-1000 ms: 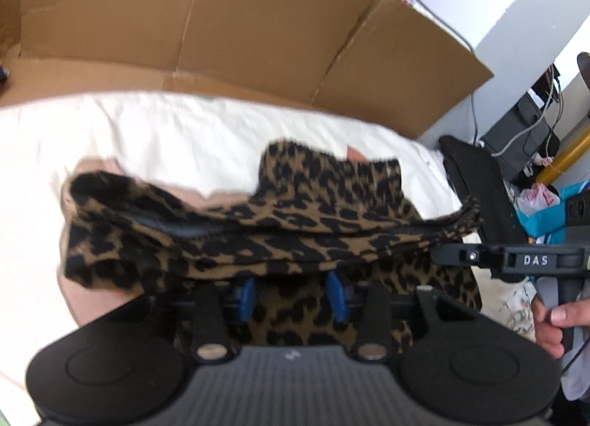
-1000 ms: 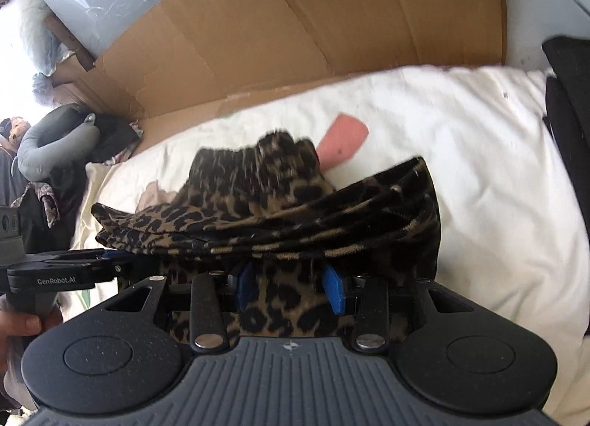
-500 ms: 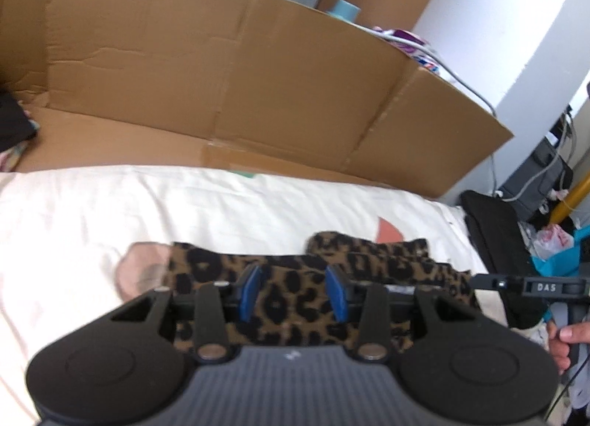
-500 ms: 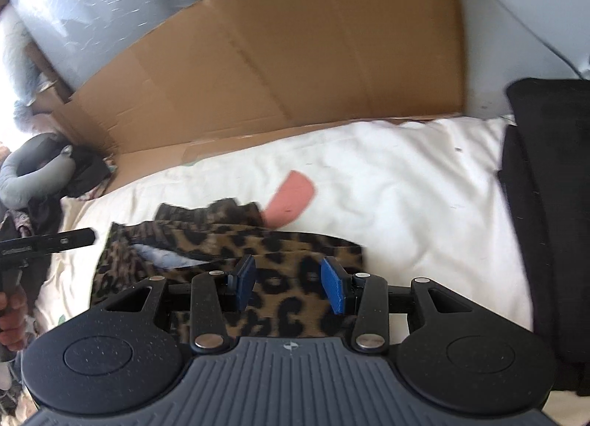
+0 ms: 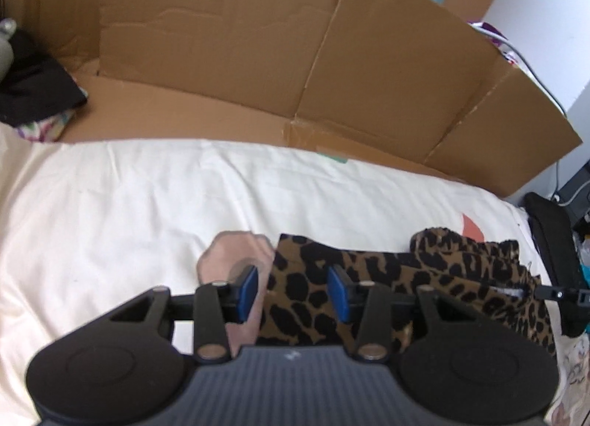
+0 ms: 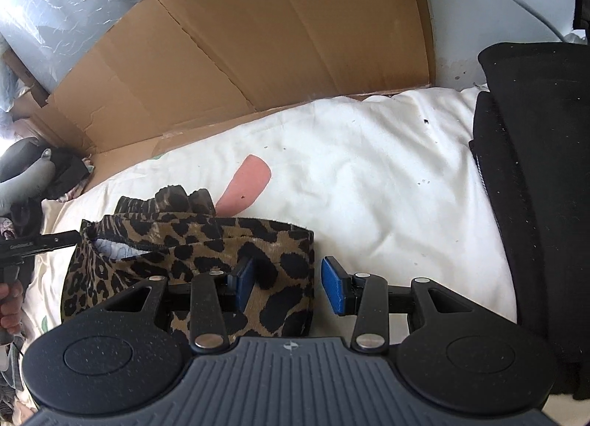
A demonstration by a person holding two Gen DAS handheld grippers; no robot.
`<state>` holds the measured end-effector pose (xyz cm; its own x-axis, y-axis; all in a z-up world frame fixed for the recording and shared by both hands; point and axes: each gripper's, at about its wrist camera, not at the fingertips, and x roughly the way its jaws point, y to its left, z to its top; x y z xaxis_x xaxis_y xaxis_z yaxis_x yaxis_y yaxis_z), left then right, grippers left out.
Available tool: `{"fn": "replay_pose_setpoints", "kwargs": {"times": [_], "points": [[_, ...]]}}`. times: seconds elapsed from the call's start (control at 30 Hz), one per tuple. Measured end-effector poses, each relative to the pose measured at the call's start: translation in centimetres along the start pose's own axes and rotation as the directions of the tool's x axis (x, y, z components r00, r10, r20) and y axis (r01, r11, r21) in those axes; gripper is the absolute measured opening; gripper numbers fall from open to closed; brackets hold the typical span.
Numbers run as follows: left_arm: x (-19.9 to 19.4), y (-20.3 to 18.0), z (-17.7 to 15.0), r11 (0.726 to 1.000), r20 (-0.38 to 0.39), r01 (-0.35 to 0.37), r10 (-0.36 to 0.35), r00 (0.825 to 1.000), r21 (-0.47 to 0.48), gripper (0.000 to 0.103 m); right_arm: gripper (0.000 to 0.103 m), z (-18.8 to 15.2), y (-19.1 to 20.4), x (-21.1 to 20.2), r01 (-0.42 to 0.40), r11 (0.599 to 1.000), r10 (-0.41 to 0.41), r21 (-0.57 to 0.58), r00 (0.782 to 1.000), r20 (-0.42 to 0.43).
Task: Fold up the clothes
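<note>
A leopard-print garment (image 5: 398, 278) lies folded in a thick bundle on the white bedsheet (image 5: 147, 212). My left gripper (image 5: 293, 293) is open, its blue pads standing apart over the garment's left end. In the right wrist view the garment (image 6: 206, 249) lies low left, and my right gripper (image 6: 287, 284) is open over its right end, the left pad over cloth and the right pad over bare sheet. Neither gripper holds the cloth. The other gripper's tip shows at each view's edge.
A brown cardboard wall (image 5: 276, 57) stands along the far side of the bed. A black cushion (image 6: 534, 186) lies along the right. Dark clothes (image 5: 33, 90) are piled at the far left. Pink print patches (image 6: 245, 184) mark the sheet.
Both grippers lowered the lifted garment onto the sheet, then opened and let it go. The cloth now lies flat and the pads stand wider apart.
</note>
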<state>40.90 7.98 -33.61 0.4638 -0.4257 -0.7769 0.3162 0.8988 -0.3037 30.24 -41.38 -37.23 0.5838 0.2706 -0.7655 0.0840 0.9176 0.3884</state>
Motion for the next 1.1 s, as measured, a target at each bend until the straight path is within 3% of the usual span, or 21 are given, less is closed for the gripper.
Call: {"fn": "replay_pose_setpoints", "kwargs": {"times": [0.07,0.13,0.2,0.23,0.33,0.53,0.73,1.1], "points": [[0.2,0.1,0.1,1.0,-0.002,0.019,-0.019,1.0,-0.004,0.044,0.045,0.2,-0.2,0.2,-0.021,1.0,0.021,0.007,1.0,0.003],[0.4,0.2,0.3,0.999,-0.003,0.039,-0.039,0.999,-0.008,0.04,0.036,0.4,-0.1,0.1,-0.03,1.0,0.03,-0.002,0.999,0.012],[0.6,0.2,0.5,0.998,-0.004,0.059,-0.059,0.998,-0.012,0.026,0.006,0.6,0.0,-0.1,-0.026,1.0,0.026,-0.017,0.999,0.029],[0.7,0.3,0.5,0.998,-0.004,0.068,-0.068,0.998,-0.014,0.007,0.004,0.6,0.0,-0.3,-0.028,0.999,0.029,-0.019,0.999,0.036],[0.1,0.4,0.7,0.996,0.023,0.085,-0.085,0.996,-0.011,0.003,0.003,0.8,0.1,-1.0,-0.039,0.999,0.04,-0.021,0.998,0.056],[-2.1,1.8,0.7,0.988,0.098,0.117,-0.107,0.989,-0.101,0.003,0.002,1.1,0.4,-2.8,-0.034,0.999,0.035,-0.01,0.993,0.109],[-2.6,2.2,0.5,0.983,0.121,0.122,-0.105,0.987,-0.139,0.003,0.002,1.6,1.5,-3.5,-0.013,0.999,0.018,-0.031,0.989,0.146],[1.0,0.4,0.2,1.0,0.026,-0.008,0.008,1.0,-0.001,0.004,0.002,1.6,0.6,0.9,0.034,0.999,-0.03,-0.041,0.997,0.077]]}}
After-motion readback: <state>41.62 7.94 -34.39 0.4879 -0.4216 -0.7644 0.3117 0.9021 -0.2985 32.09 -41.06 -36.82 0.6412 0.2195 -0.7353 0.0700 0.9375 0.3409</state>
